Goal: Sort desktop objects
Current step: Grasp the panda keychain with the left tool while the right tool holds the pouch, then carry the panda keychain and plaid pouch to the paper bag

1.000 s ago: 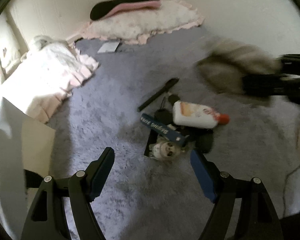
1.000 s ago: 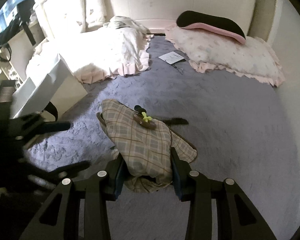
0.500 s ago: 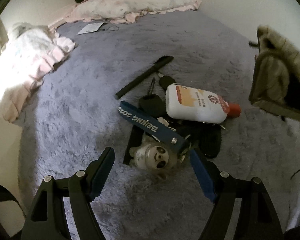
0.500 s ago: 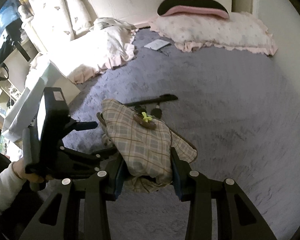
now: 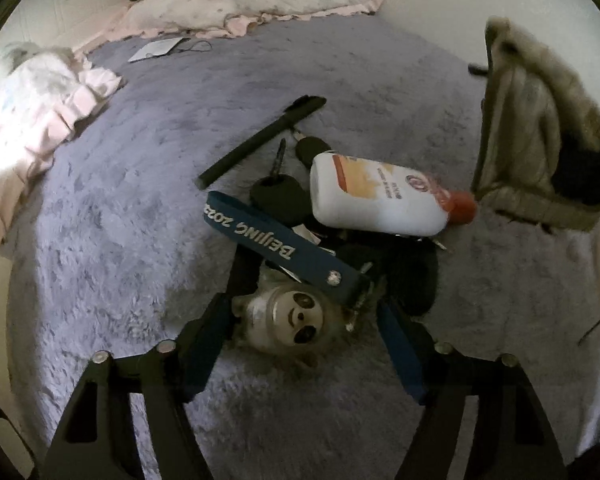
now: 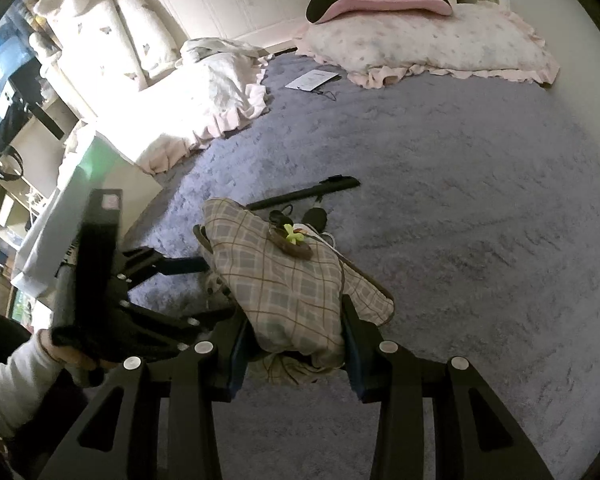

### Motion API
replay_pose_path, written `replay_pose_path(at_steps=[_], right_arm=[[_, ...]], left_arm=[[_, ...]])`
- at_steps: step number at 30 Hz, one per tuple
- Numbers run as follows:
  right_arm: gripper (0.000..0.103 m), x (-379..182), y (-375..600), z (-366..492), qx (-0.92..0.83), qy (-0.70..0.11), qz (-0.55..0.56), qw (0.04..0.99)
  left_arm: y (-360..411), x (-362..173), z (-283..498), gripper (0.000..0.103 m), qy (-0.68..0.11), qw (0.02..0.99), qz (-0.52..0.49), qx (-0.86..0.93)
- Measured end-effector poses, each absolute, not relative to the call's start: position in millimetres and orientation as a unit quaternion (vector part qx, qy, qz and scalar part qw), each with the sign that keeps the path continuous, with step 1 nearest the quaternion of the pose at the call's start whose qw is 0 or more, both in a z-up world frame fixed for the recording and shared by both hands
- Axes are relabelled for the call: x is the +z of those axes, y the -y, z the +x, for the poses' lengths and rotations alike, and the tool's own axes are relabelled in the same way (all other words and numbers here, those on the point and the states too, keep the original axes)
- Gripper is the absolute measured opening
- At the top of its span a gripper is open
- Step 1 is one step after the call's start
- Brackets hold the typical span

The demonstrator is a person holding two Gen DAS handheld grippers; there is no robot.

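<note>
Left gripper closing around the panda keychain on the grey rug.
Its strap, reading "BEIJING 2022", runs from the panda toward the pen; pads not yet touching. Right gripper pinches a plaid pouch.

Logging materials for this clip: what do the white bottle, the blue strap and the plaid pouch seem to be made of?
White bottle: looks like smooth plastic, faint sheen, printed label, red cap.
Blue strap: probably woven fabric, matte, white "BEIJING 2022" lettering, metal rivet near one end.
Plaid pouch: soft cloth, checked weave, folds and sags where the right tool grips it.
</note>
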State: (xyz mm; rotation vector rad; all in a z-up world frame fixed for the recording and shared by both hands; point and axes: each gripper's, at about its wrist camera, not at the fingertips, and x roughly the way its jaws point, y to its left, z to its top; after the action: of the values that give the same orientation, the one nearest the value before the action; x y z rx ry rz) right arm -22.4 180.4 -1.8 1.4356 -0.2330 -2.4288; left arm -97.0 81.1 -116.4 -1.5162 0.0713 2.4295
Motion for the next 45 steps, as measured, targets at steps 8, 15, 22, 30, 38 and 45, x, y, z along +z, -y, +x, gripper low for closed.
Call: replay_pose_path(at_steps=[8, 15, 22, 30, 38, 45], right_arm=[[0.037, -10.1, -186.1, -25.4, -0.844, 0.112, 0.499, 0.161], [0.037, -10.6, -187.3, -21.0, -0.844, 0.112, 0.498, 0.164], [0.037, 0.8, -179.2, -15.6, -0.846, 0.116, 0.493, 0.17], [0.037, 34.5, -146.3, -0.4, -0.851, 0.079, 0.488, 0.175], [0.037, 65.4, -102.2, 10.2, -0.842, 0.054, 0.501, 0.195], [0.037, 98.9, -35.7, 16.6, -0.831, 0.011, 0.503, 0.236]], left_arm=[[-84.6, -117.4, -96.7, 0.06, -0.055, 0.115, -0.52, 0.844], [-85.4, -98.6, -80.1, 0.059, -0.08, 0.114, -0.507, 0.851], [-96.8, -61.4, -72.7, 0.059, -0.105, 0.108, -0.489, 0.859], [-91.0, -15.4, -52.3, 0.059, -0.127, 0.098, -0.475, 0.865], [-48.2, 29.9, -11.6, 0.059, -0.119, 0.068, -0.511, 0.848], [5.2, 63.6, 23.0, 0.059, -0.09, 0.033, -0.516, 0.852]])
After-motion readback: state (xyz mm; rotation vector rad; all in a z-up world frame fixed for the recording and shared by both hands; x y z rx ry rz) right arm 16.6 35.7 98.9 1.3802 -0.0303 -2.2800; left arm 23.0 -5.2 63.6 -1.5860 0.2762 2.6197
